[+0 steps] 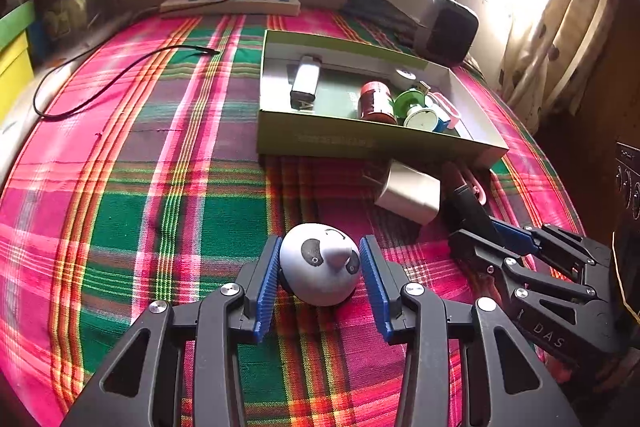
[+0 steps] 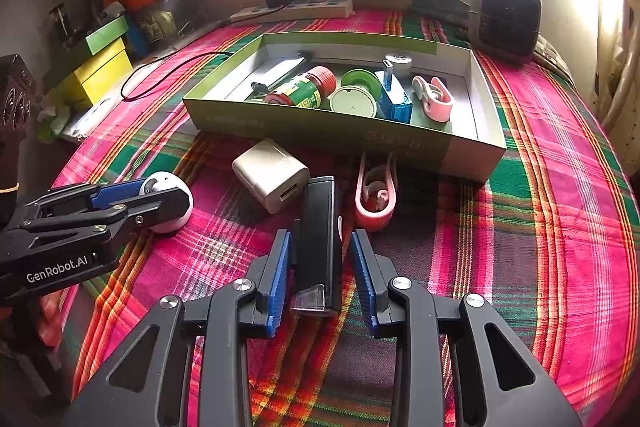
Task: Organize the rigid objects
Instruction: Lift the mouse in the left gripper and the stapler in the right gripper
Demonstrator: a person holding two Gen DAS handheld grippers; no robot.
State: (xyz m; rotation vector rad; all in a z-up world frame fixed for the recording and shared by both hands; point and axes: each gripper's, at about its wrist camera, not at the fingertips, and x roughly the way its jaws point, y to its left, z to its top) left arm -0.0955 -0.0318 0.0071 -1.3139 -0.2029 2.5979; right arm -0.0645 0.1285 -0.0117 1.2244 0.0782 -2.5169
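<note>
Plaid cloth [image 1: 140,187] lies under everything I work on. Farthest left, my left gripper [image 1: 320,259] straddles the white egg-shaped toy [image 1: 320,263]; its blue pads sit just beside the shell, one maybe brushing it, and I cannot tell whether they press. That toy looks smooth, hard and light, likely to squirt out, so I'd squeeze across its widest part. Next comes the white charger [image 2: 272,175], lying loose near the box front. Then my right gripper [image 2: 320,267] stands open around the black lighter [image 2: 320,239], which lies lengthwise between the pads with gaps on both sides. It seems stiff, slim and slick; mid-body is my hold. Right of it lies a pink clip [image 2: 376,199]. Behind stands the green box [image 2: 320,139], already crowded, with its near wall to clear.
</note>
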